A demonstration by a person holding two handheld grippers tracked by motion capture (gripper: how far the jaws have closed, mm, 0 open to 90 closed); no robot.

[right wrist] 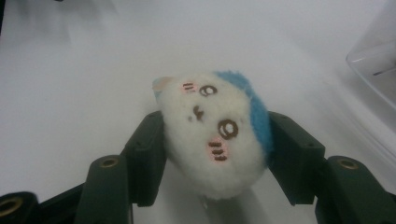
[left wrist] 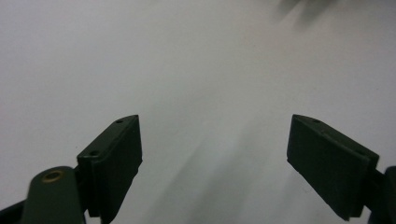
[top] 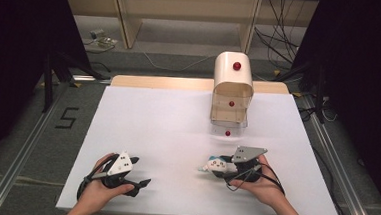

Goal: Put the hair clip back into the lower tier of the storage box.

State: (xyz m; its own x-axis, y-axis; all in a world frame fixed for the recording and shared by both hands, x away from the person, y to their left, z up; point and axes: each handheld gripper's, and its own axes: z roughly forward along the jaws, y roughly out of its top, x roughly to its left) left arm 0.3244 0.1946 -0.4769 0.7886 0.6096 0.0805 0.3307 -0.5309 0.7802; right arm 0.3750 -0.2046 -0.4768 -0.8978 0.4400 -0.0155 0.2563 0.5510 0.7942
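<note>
A white worktop with a pale wooden strip along its far edge stands on a grey carpeted floor, where a black "5" is marked to the left. Metal rails run along both sides of the worktop. Beyond the far edge are light wooden shelf frames and loose cables on the floor, with dark curtains at either side of the room.

Near the far edge, right of centre, sits a cream bread-bin-shaped box with red knobs and a clear front.

Near the front edge, right of centre, the right gripper has its jaws clamped on a small white plush toy with a blue patch and an embroidered face; the toy is pressed in from both sides just above the white surface.

Toward the front left corner, the left gripper rests low by the worktop, its jaws standing wide apart with bare white surface between them.
</note>
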